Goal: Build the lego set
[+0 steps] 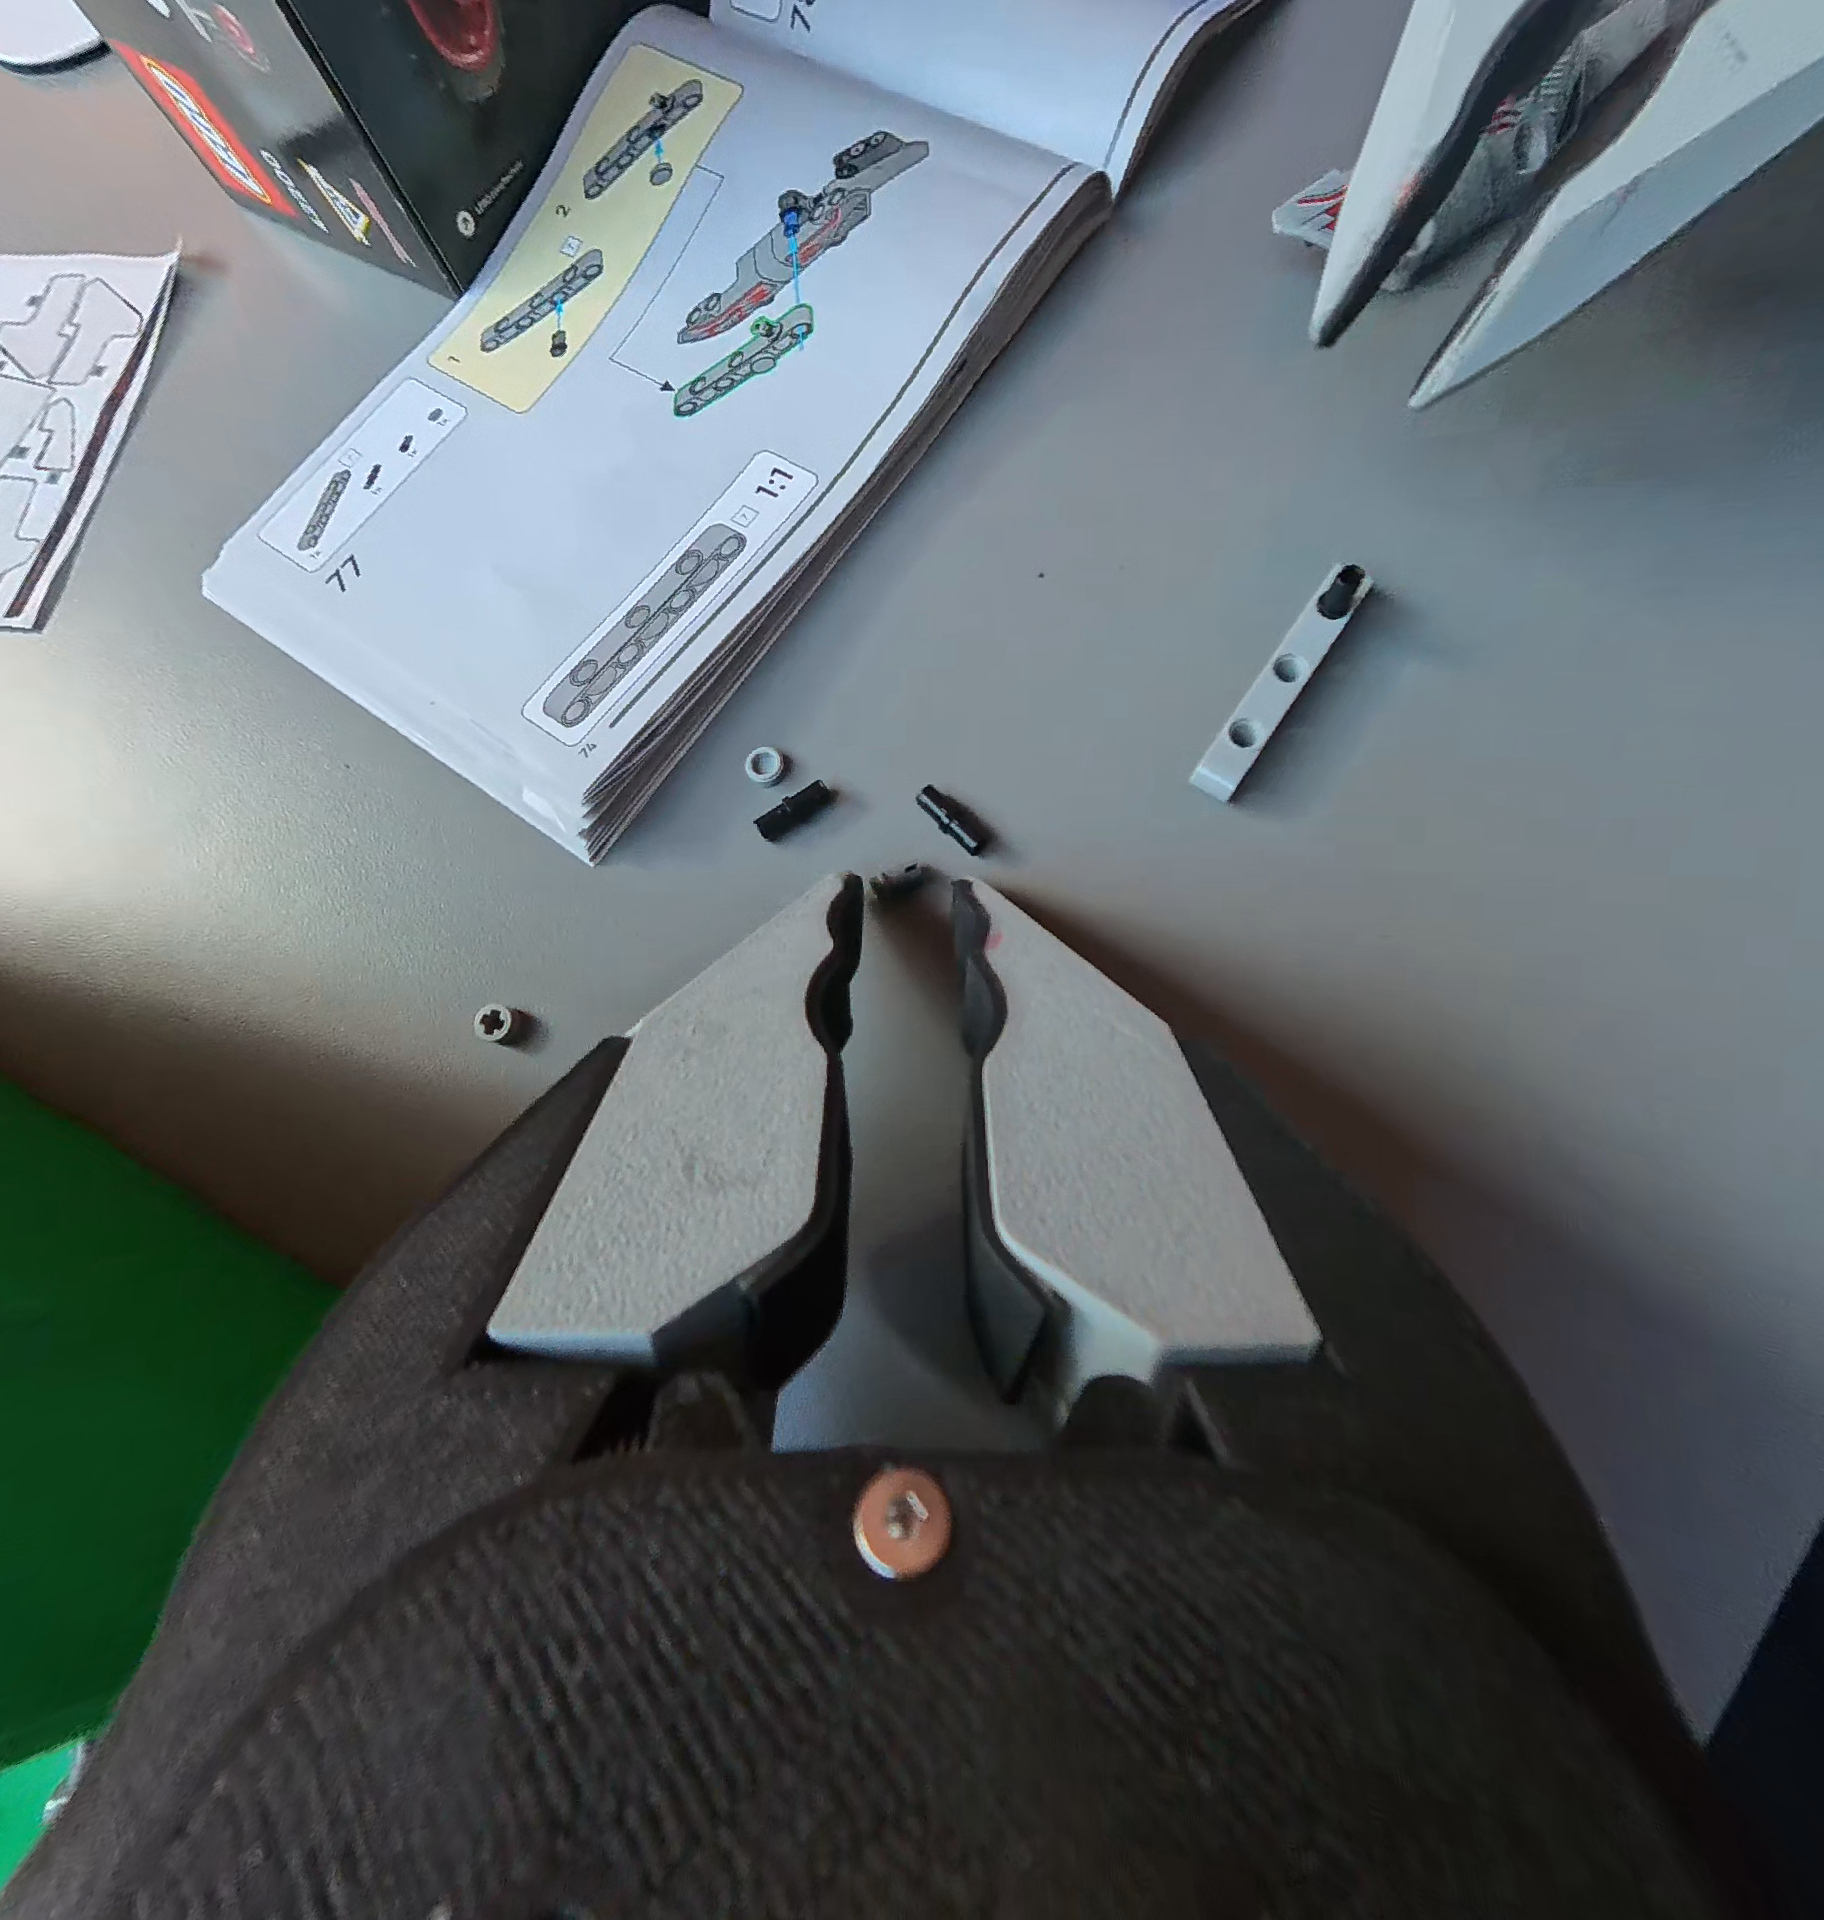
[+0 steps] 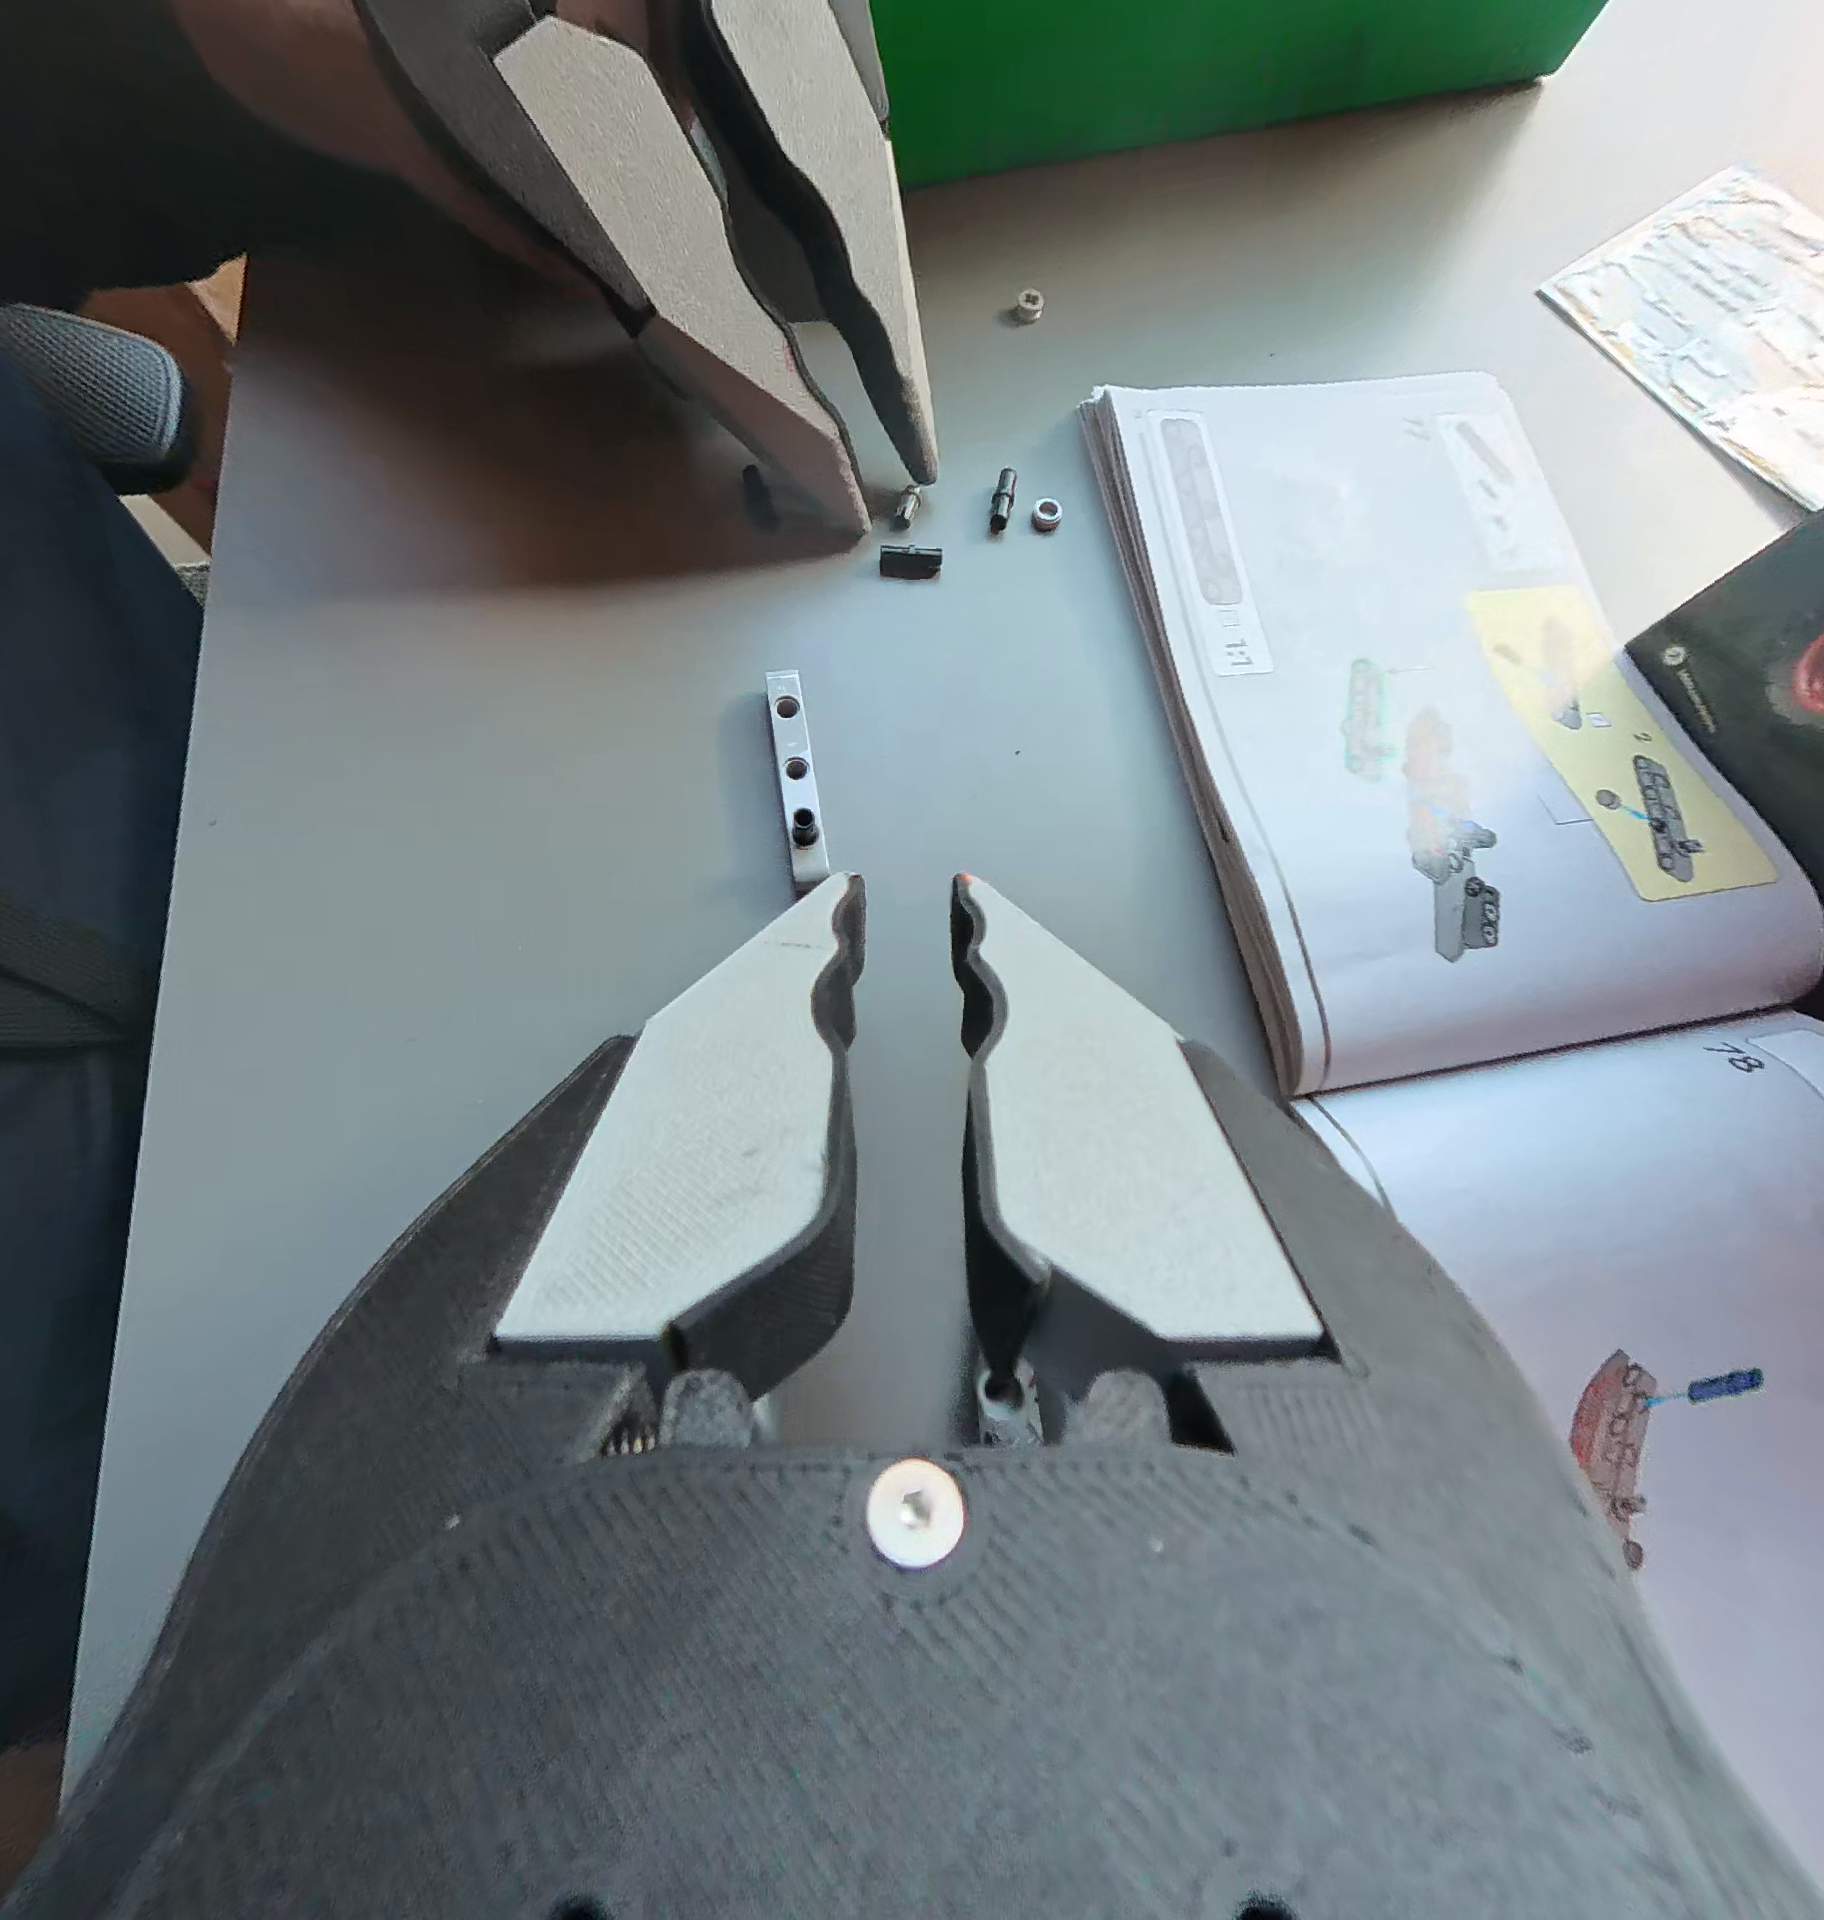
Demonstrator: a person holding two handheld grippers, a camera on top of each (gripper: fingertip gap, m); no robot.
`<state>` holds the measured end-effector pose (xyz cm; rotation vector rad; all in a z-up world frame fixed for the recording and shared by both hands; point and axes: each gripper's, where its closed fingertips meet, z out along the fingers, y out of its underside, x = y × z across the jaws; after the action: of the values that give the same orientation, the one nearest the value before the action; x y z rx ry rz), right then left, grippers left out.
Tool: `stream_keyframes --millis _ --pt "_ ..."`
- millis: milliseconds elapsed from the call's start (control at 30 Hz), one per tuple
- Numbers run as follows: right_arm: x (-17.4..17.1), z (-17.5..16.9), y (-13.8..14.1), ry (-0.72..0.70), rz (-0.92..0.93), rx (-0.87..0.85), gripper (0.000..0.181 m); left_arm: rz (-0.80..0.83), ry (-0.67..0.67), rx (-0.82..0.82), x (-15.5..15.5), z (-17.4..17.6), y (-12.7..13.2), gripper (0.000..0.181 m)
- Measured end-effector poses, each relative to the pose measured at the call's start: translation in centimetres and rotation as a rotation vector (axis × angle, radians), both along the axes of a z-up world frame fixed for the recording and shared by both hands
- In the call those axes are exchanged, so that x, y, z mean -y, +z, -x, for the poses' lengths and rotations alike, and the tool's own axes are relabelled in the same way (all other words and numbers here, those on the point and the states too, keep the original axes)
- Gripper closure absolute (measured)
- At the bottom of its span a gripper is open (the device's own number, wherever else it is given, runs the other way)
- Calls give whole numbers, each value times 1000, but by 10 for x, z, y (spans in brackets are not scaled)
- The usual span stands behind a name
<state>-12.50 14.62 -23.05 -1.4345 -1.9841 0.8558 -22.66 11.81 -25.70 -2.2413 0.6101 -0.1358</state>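
My left gripper (image 1: 906, 883) is open, low over the grey table, with its tips on either side of a small dark pin (image 1: 897, 885); it also shows in the right wrist view (image 2: 895, 501), with the pin (image 2: 908, 502) between its tips. Two black pins (image 1: 794, 810) (image 1: 955, 819) and a grey bush (image 1: 768, 766) lie just beyond. A grey beam (image 2: 796, 774) with a black pin in its end hole lies just past my right gripper (image 2: 908, 883), which is open and empty. The beam also shows in the left wrist view (image 1: 1282, 681).
An open instruction booklet (image 2: 1355, 675) lies to the right, with a black box (image 2: 1770, 675) and a sticker sheet (image 2: 1739, 312) beyond it. Another grey bush (image 1: 497, 1023) sits alone. A green object (image 2: 1199, 83) stands at the table's far edge. A grey part with red marks (image 1: 1308, 213) lies behind the right gripper. Spacing between my two grippers at the tips: around 12 centimeters.
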Motion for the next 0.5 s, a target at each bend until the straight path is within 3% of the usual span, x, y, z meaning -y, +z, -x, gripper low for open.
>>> stream_keyframes --millis 500 --pt "-22 -1 5 -56 -5 -48 170 15 -23 43 1 -3 1 169"
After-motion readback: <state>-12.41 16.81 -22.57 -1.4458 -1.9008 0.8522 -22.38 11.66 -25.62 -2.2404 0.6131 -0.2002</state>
